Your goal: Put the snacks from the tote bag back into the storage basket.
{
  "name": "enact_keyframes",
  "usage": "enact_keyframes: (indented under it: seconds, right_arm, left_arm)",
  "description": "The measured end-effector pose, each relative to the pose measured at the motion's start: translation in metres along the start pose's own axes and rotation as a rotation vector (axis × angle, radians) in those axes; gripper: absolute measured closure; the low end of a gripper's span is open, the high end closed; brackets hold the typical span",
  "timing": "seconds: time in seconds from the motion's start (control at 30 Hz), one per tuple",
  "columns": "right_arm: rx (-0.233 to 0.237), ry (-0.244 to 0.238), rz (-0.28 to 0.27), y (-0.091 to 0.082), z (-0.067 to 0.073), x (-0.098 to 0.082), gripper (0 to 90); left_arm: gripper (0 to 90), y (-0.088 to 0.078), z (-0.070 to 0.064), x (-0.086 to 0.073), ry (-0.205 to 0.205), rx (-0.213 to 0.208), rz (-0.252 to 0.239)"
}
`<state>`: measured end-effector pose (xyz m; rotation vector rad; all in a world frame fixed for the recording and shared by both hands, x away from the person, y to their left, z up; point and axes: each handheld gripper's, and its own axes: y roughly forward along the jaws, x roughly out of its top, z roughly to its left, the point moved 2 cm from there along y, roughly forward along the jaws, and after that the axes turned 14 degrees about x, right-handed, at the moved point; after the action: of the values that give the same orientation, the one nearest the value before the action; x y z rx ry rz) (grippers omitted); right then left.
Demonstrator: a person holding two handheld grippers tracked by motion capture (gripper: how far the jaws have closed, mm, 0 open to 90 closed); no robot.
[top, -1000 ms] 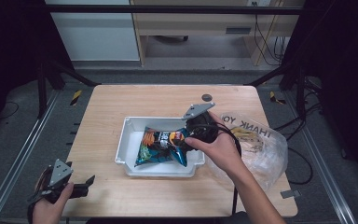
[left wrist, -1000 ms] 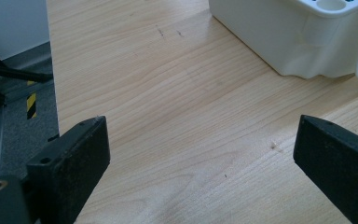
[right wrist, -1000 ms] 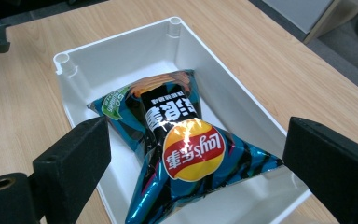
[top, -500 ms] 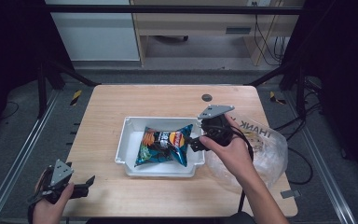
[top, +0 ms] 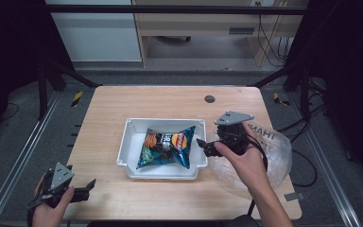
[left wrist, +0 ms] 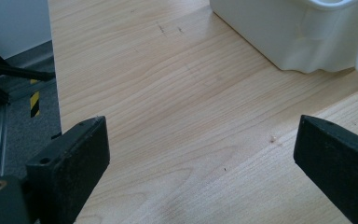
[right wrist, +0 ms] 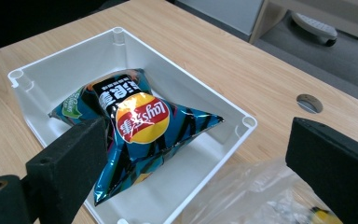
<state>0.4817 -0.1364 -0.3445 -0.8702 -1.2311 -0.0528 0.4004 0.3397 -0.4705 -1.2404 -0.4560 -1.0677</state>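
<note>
**Two hands, two open tools**

The right hand (top: 246,161) holds the right tool (top: 207,147) up, arm reaching in from below. Its jaws have just been opening and now stand wide — nothing is between them. The left hand (top: 52,203) keeps low at the near corner, and the left tool (top: 90,185) points sideways — jaws wide apart too.

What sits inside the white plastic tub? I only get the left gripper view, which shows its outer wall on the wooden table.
Observer: A blue crinkly foil chip bag lies inside the white plastic tub.
Operator: Is the right gripper holding it?
Observer: No. The right gripper is at the tub's right edge. Its jaws have just been opening and nothing is between them.
Operator: Anything else nearby?
Observer: A crumpled clear plastic bag lies right of the tub.
</note>
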Motion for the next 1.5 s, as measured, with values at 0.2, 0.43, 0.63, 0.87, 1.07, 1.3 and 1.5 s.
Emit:
enact_keyframes:
  seconds: [0.2, 0.43, 0.63, 0.87, 1.07, 1.3, 1.5]
  right_arm:
    - [-0.039, 0.033, -0.028, -0.013, -0.001, -0.012, 6.0]
    - [-0.095, 0.062, -0.047, -0.022, -0.005, -0.022, 5.8]
    - [-0.170, 0.097, -0.082, -0.038, -0.010, -0.026, 5.7]
    - [-0.249, 0.131, -0.101, -0.059, -0.015, -0.037, 5.8]
    - [-0.287, 0.151, -0.110, -0.069, -0.017, -0.047, 5.8]
    - [-0.340, 0.203, -0.089, -0.071, -0.023, -0.068, 6.2]
    - [-0.356, 0.222, -0.054, -0.066, -0.030, -0.082, 7.3]
  left_arm:
    - [3.0, -0.001, 0.001, 0.000, -0.003, 0.002, -0.002]
    - [3.0, -0.001, 0.001, -0.001, 0.003, -0.001, 0.001]
    - [3.0, 0.000, -0.001, -0.001, -0.004, -0.001, 0.002]
    - [3.0, 0.000, -0.002, -0.001, 0.002, 0.000, 0.004]
    - [3.0, 0.000, -0.001, -0.001, -0.001, 0.002, 0.007]
    - [3.0, 0.000, -0.001, -0.001, -0.003, 0.002, 0.002]
    - [3.0, 0.000, -0.001, -0.001, -0.002, 0.002, 0.004]
